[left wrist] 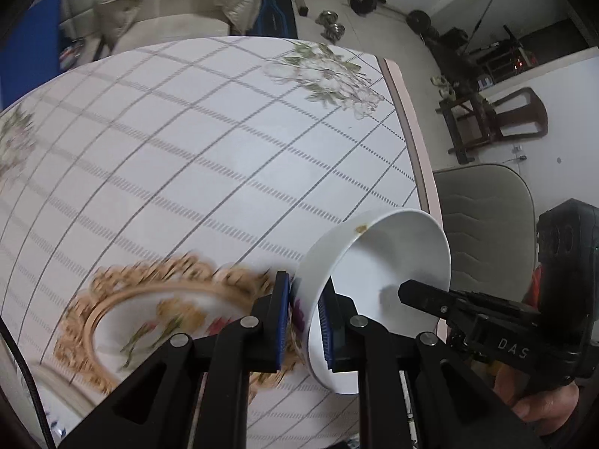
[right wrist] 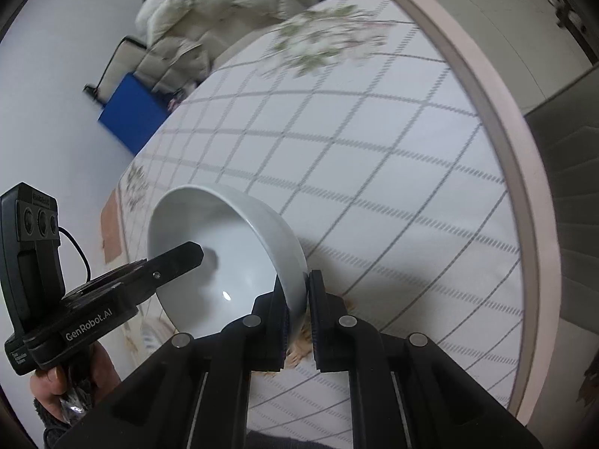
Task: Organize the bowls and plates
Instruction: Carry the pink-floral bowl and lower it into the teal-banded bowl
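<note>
My left gripper point(left wrist: 304, 321) is shut on the rim of a white bowl point(left wrist: 389, 269) held tilted above the table; the bowl has a small brown stain at its rim. My right gripper point(right wrist: 302, 310) is shut on the opposite rim of the same white bowl point(right wrist: 224, 258), and it shows in the left wrist view point(left wrist: 449, 303) reaching into the bowl. A gold-rimmed floral plate point(left wrist: 157, 310) lies on the table below and left of the bowl, blurred; a sliver of it point(right wrist: 299, 351) shows under the right gripper.
The table point(left wrist: 209, 157) has a grid-pattern cloth with flower prints and a pink edge point(left wrist: 411, 131). A grey padded chair point(left wrist: 483, 202) stands beside it. Another plate's rim point(left wrist: 48, 385) shows at the lower left. Weights, a stool and a sofa sit beyond.
</note>
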A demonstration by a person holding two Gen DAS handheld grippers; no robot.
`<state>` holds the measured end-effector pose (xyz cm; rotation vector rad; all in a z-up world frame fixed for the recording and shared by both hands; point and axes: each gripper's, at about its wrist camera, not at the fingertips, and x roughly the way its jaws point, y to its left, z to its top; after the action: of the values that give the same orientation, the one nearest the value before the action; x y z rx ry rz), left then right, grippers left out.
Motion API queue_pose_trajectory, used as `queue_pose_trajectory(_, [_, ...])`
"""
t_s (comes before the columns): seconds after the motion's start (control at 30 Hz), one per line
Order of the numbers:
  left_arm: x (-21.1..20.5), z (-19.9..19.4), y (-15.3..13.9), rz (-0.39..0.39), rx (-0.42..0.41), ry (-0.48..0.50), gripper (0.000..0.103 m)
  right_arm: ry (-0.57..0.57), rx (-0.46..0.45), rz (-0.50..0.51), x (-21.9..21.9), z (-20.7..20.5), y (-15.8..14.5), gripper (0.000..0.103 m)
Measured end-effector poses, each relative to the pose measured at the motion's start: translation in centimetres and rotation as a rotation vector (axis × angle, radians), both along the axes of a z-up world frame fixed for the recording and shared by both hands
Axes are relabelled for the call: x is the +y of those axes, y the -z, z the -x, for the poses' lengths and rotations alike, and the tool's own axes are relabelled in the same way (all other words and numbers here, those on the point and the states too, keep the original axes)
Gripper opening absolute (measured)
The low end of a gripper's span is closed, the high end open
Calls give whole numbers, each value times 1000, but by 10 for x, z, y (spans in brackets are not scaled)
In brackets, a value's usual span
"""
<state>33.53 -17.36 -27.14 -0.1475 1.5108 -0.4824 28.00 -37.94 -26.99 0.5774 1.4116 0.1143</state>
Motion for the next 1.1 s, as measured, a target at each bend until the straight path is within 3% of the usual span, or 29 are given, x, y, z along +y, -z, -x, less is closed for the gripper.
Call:
queue_pose_trajectory(0.3, [104, 82, -26, -26, -31, -82, 12, -126, -6, -7, 114, 71, -26, 11])
queue_pose_trajectory(0.53, [167, 133, -19, -73, -19, -129, 13, -209, 25, 5, 191, 111, -16, 11])
queue_pose_trajectory(0.7, [187, 151, 4, -92, 30, -144, 13, -243, 78, 30, 222, 124, 6, 11])
queue_pose_trajectory(1.1, [199, 163, 42, -126, 100, -152, 13, -277, 149, 124, 247, 121, 36, 11])
